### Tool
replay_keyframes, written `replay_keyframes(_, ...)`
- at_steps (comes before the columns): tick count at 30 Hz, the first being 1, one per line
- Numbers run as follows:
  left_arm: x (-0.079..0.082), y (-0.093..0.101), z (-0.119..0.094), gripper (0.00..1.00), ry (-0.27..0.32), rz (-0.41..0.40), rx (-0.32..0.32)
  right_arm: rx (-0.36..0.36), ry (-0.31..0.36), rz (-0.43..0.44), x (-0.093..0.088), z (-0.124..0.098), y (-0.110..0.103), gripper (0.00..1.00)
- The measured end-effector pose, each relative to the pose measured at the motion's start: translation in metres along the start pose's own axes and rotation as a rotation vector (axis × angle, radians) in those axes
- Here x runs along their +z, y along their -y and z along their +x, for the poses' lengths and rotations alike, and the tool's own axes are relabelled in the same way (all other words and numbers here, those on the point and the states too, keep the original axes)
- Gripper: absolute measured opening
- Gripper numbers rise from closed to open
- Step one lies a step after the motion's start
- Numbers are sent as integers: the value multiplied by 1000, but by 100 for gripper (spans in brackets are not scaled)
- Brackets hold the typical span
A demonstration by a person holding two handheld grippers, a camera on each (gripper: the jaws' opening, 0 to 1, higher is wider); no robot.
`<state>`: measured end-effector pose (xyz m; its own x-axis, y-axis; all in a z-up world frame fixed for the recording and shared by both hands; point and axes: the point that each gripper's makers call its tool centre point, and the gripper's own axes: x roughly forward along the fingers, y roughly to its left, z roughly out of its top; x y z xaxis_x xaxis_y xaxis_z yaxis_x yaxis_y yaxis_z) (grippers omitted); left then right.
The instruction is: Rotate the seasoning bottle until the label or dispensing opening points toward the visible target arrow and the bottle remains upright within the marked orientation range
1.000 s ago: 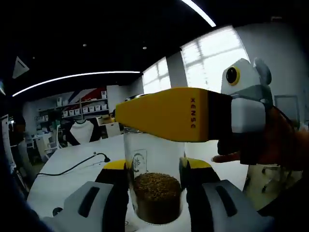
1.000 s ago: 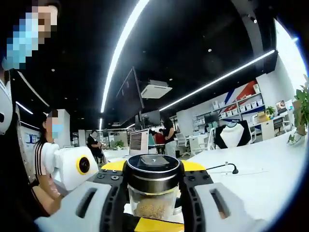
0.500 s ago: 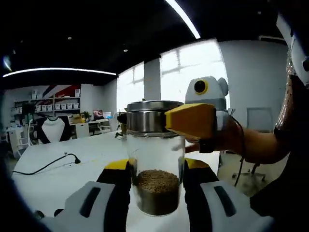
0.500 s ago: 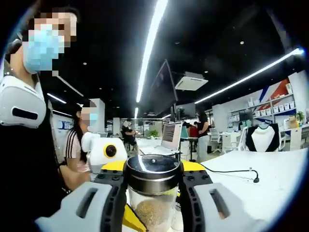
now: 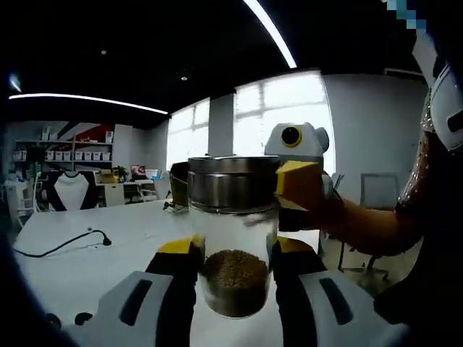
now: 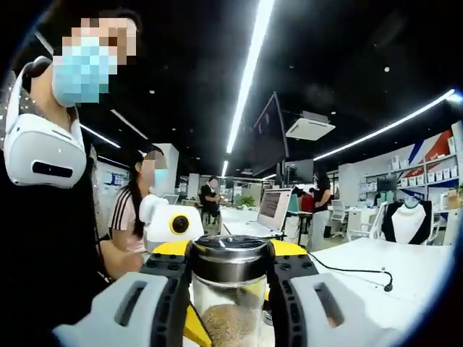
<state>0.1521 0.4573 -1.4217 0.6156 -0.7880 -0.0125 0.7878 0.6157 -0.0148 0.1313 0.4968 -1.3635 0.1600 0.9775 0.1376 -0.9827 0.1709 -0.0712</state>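
Note:
The seasoning bottle (image 5: 233,246) is a clear glass jar with a steel lid (image 5: 231,184) and brown grains in its lower part, standing upright. My left gripper (image 5: 233,271) is shut on the glass body, one yellow-tipped jaw on each side. From the right, the right gripper's yellow jaw (image 5: 299,185) presses against the lid's side. In the right gripper view the lid (image 6: 231,257) sits tight between the jaws of my right gripper (image 6: 231,269). The left gripper's white body (image 6: 172,224) shows behind it. No label or arrow can be made out.
A white table (image 5: 108,253) lies under the bottle, with a black cable (image 5: 65,247) running to the left. The person's arm (image 5: 376,224) reaches in from the right. A laptop (image 6: 275,211), seated people and shelves stand further back across the table (image 6: 376,289).
Both views have swung round. The right gripper's yellow jaw, which lay across the bottle's front, now sits at the lid's right side. A printed mark on the glass no longer faces the left camera.

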Motion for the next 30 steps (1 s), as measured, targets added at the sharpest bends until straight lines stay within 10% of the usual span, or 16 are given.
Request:
replay_keyframes(11, -10, -25, -3, 43, -76, 127, 261, -390, 6, -53, -13, 8, 20, 38)
replay_keyframes(22, -10, -20, -7, 43, -69, 103, 192, -230, -22, -12, -13, 5, 19, 37)
replay_keyframes(30, -5, 3, -7, 42, -58, 84, -36, 71, 62, 27, -3, -7, 2, 37)
